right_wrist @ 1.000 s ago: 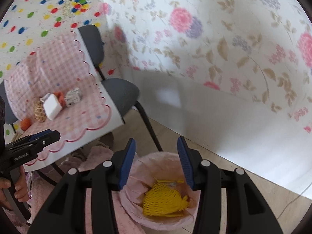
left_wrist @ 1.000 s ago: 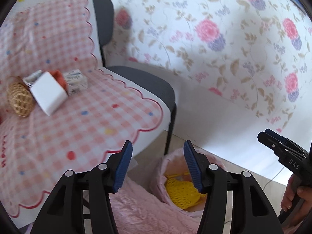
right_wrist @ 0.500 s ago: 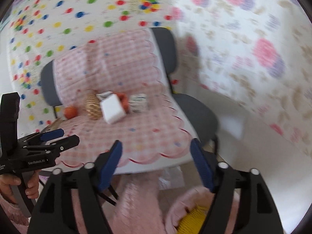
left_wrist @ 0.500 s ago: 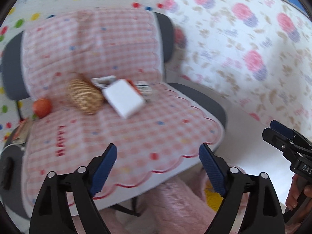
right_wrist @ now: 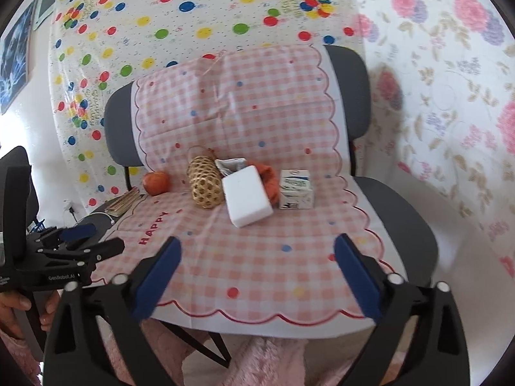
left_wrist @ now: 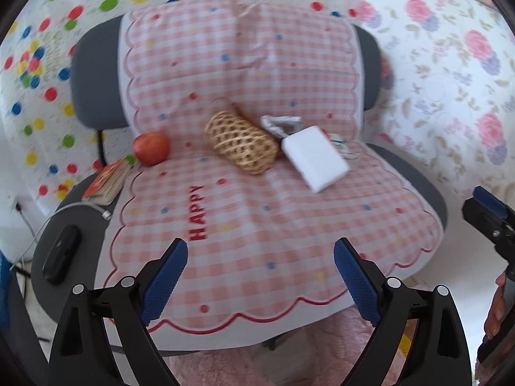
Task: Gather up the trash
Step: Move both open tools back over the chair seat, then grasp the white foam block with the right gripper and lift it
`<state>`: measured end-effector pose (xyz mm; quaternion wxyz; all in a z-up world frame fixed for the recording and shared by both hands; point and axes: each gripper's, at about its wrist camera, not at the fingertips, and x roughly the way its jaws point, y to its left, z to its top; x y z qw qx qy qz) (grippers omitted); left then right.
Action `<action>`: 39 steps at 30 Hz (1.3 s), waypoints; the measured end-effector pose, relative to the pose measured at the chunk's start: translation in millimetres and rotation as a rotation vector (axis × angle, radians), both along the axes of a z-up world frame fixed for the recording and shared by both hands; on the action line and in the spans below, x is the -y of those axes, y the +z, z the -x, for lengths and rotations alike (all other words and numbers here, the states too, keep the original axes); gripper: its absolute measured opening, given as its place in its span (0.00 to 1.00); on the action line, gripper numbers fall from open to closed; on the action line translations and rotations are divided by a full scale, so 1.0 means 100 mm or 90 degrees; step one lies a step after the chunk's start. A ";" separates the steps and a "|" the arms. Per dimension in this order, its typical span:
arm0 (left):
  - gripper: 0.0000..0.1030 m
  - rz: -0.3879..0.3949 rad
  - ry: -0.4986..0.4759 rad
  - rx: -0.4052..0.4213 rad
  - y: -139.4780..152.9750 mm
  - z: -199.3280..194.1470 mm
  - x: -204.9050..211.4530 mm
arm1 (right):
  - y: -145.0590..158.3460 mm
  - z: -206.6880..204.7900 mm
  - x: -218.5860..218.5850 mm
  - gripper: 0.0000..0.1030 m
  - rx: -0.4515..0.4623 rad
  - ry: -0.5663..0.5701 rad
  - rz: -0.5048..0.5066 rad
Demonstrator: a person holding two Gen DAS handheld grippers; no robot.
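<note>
Two walls meet behind the scene, one covered in a multicoloured polka-dot sheet [right_wrist: 180, 16], the other in pink-and-purple floral wallpaper [right_wrist: 450, 64]. A grey upholstered chair [right_wrist: 402, 206] stands before them, its seat and back draped in a pink-and-white gingham cloth with a red scalloped edge [left_wrist: 264, 225]; the word "HAPPY" is printed in red on the cloth.

Nearest each camera, a fluffy pink rug [right_wrist: 264, 363] lies on the floor under the seat's front edge. The left gripper [left_wrist: 260, 278] hovers before the seat, its blue-padded fingers spread wide with nothing between them. The right gripper [right_wrist: 257, 273] hovers likewise, fingers wide apart and holding nothing.

Farther back, near the seat's rear, the items lie in a cluster. A white rectangular foam block [right_wrist: 247, 195] lies tilted at the front. Just left of it lies a woven wicker basket on its side [right_wrist: 206, 182]. Just right stands a small white-and-blue milk carton [right_wrist: 296, 189]. Behind the block, a crumpled orange cloth-like item [right_wrist: 270, 177] and a crumpled silver-and-white wrapper [right_wrist: 230, 164] are partly hidden.

Left of the basket, apart from it, a red apple [left_wrist: 151, 148] rests on the cloth. Beyond the cloth's left edge, on bare grey upholstery, lie a small orange-covered booklet [left_wrist: 107, 181] and a black oval object [left_wrist: 61, 254].
</note>
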<state>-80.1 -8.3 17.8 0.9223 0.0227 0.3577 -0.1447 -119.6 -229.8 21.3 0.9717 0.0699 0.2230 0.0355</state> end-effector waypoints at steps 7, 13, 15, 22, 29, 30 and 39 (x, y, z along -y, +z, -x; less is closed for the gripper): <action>0.90 -0.010 0.061 -0.015 -0.09 -0.13 -0.20 | -0.18 -0.30 0.03 0.94 -0.039 0.002 -0.068; 0.90 -0.012 0.079 -0.029 -0.16 -0.32 -0.27 | -0.22 -0.48 -0.07 0.94 -0.052 -0.005 -0.029; 0.90 -0.030 0.088 -0.017 -0.17 -0.39 -0.25 | -0.23 -0.55 -0.09 0.94 -0.055 -0.013 -0.005; 0.90 -0.029 0.086 -0.012 -0.23 -0.67 -0.20 | -0.35 -0.88 -0.19 0.94 -0.078 -0.007 0.050; 0.90 -0.031 0.087 -0.033 -0.36 -0.94 -0.18 | -0.46 -1.38 -0.32 0.94 -0.109 0.035 0.081; 0.90 -0.033 0.087 -0.036 -0.37 -0.98 -0.18 | -0.49 -1.45 -0.34 0.94 -0.118 0.039 0.085; 0.90 0.009 0.101 -0.075 -0.53 -1.17 -0.29 | -0.66 -1.85 -0.43 0.84 -0.149 0.055 0.123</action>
